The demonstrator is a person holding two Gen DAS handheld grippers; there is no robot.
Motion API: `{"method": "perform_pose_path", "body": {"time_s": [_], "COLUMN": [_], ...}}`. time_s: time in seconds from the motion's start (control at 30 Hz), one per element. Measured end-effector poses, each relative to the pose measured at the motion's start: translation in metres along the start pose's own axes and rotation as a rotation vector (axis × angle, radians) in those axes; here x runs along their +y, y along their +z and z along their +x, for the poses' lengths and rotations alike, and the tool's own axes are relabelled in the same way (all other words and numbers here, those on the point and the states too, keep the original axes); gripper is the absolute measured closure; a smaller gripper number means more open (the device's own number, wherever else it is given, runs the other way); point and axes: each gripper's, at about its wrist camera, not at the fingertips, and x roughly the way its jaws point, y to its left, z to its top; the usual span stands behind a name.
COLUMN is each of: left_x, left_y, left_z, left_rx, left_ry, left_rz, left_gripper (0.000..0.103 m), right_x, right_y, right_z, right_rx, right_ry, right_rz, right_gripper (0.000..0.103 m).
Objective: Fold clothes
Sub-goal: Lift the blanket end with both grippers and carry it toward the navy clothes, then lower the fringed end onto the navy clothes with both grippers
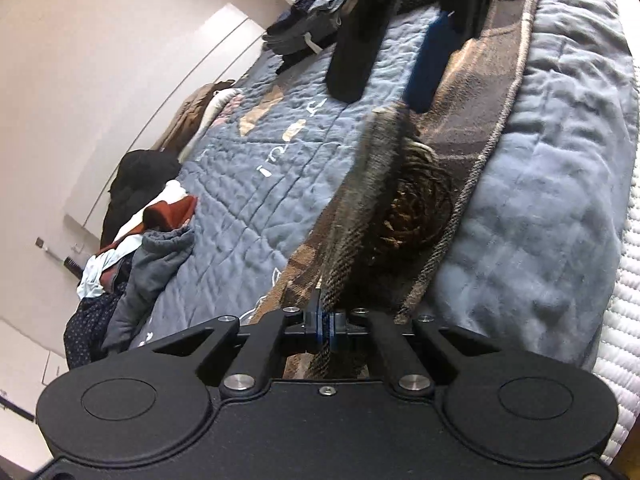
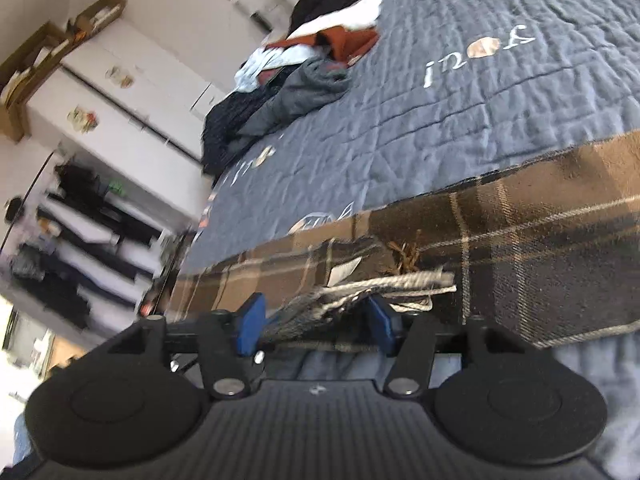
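1. We hold the left claw (image 1: 322,326) pinched tight on a raised fold of the brown plaid scarf (image 1: 360,208), its blue pads (image 1: 318,320) pressed together with the cloth between them.
2. The scarf lies stretched across the blue quilt (image 1: 272,168) of the bed, and a heap of its fringe (image 1: 420,200) sits bunched on the plaid just beyond the held fold.
3. Our right claw (image 2: 316,318) stands part open: its blue pads (image 2: 250,320) sit apart, with the scarf's fringed end (image 2: 384,284) lying loosely between them and not squeezed.
4. In the left wrist view the right claw (image 1: 384,88) shows from the front, above the far stretch of scarf.
5. At the far edge of the bed lies a loose pile of clothes (image 2: 304,76): grey, rust-red, pale blue and dark pieces.
6. A second stack of dark folded garments (image 1: 304,32) rests further along the quilt.
7. Open cardboard boxes (image 2: 52,56) stand on top of a white cabinet (image 2: 132,96); what they hold is too blurred for us to tell.
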Motion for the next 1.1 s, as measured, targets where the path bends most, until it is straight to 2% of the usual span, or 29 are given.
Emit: {"method": "perform_pose_path", "body": {"time_s": [0.13, 0.3, 0.4, 0.5, 0.67, 0.7, 0.77, 0.8, 0.83, 0.93, 1.1], "left_x": [0.007, 0.014, 0.013, 0.011, 0.008, 0.007, 0.005, 0.003, 0.002, -0.001, -0.005], "left_y": [0.004, 0.008, 0.01, 0.011, 0.013, 0.013, 0.015, 0.015, 0.017, 0.027, 0.064], "left_z": [-0.001, -0.001, -0.003, -0.005, -0.008, -0.009, -0.01, -0.009, -0.009, -0.01, -0.011], "left_rx": [-0.008, -0.015, -0.02, -0.024, -0.03, -0.03, -0.031, -0.031, -0.033, -0.051, -0.113], "left_ry": [0.025, 0.056, 0.063, 0.073, 0.072, 0.069, 0.067, 0.065, 0.066, 0.069, 0.067], "left_rz": [-0.009, -0.028, -0.024, -0.021, -0.018, -0.017, -0.007, -0.001, 0.009, 0.032, 0.033], "left_gripper": [0.1, 0.1, 0.1, 0.1, 0.1, 0.1, 0.1, 0.1, 0.1, 0.1, 0.1], "right_x": [0.0, -0.013, -0.024, -0.035, -0.046, -0.046, -0.045, -0.045, -0.044, -0.039, -0.014], "right_y": [-0.005, -0.025, -0.038, -0.039, -0.033, -0.03, -0.024, -0.02, -0.017, -0.003, 0.028], "right_z": [-0.007, 0.019, 0.034, 0.048, 0.063, 0.064, 0.065, 0.065, 0.065, 0.057, 0.015], "right_rx": [0.051, 0.081, 0.041, 0.007, -0.06, -0.069, -0.08, -0.086, -0.092, -0.129, -0.216], "right_ry": [0.071, 0.126, 0.195, 0.194, 0.141, 0.137, 0.129, 0.125, 0.121, 0.109, 0.001], "right_rz": [0.043, 0.237, 0.385, 0.491, 0.571, 0.569, 0.559, 0.553, 0.548, 0.503, 0.248], "right_gripper": [0.044, 0.044, 0.044, 0.044, 0.044, 0.047, 0.07, 0.093, 0.097, 0.097, 0.097]}}
